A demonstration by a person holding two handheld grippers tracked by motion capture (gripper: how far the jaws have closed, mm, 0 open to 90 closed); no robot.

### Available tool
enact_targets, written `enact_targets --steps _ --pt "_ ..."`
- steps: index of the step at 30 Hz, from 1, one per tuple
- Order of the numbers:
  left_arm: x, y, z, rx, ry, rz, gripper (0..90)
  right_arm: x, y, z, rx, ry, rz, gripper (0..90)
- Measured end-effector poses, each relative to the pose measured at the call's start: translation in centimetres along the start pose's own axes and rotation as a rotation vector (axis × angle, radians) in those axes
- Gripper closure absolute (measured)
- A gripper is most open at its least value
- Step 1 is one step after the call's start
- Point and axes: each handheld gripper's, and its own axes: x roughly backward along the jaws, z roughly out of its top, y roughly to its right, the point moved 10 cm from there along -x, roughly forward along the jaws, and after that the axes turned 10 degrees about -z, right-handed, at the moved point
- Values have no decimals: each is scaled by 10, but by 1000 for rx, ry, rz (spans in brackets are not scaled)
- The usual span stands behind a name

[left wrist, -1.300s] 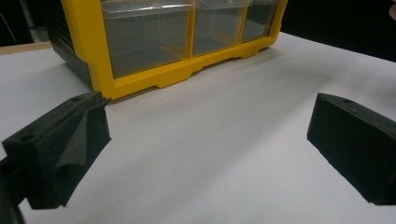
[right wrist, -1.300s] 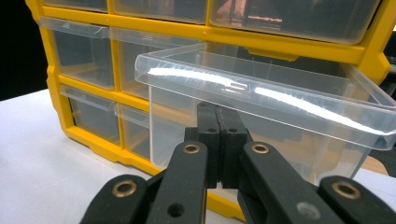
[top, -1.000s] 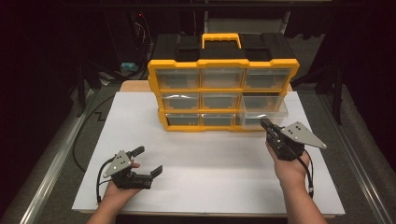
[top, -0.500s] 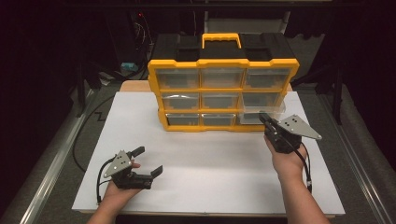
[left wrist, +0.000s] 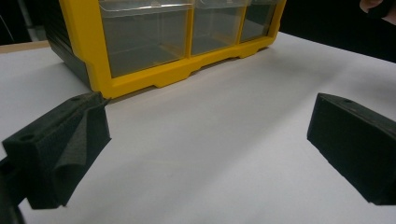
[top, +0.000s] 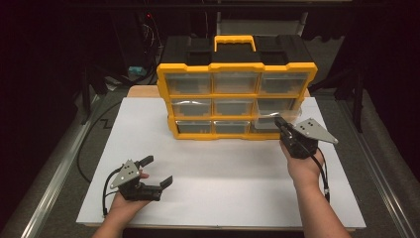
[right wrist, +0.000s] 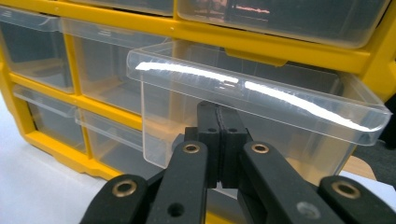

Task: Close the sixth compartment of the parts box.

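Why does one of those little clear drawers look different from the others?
The middle-row drawer at the organizer's right end is pulled partway out, while the others sit flush. The right gripper, jaws shut, is at its front.

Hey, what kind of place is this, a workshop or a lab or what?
Likely a lab bench set up for recording: a white board on a railed table, a yellow drawer organizer, dark surroundings with cables and gear behind, and a hand-held tool at a clear drawer.

The right gripper (top: 279, 122) has edged left, closer to the yellow cabinet (top: 236, 68), its closed jaws at a partly pulled-out clear drawer (right wrist: 261, 112) (middle row, right).
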Motion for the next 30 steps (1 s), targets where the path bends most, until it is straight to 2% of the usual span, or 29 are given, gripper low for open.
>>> enact_targets --steps 16,23,30 --pt "-1 0 0 5 5 -2 4 -32 9 6 19 -31 -50 900" --pt "-1 0 0 8 7 -2 4 -45 12 7 13 -49 -64 900" --pt "-1 0 0 8 4 -4 4 -47 12 7 8 -53 -62 900"
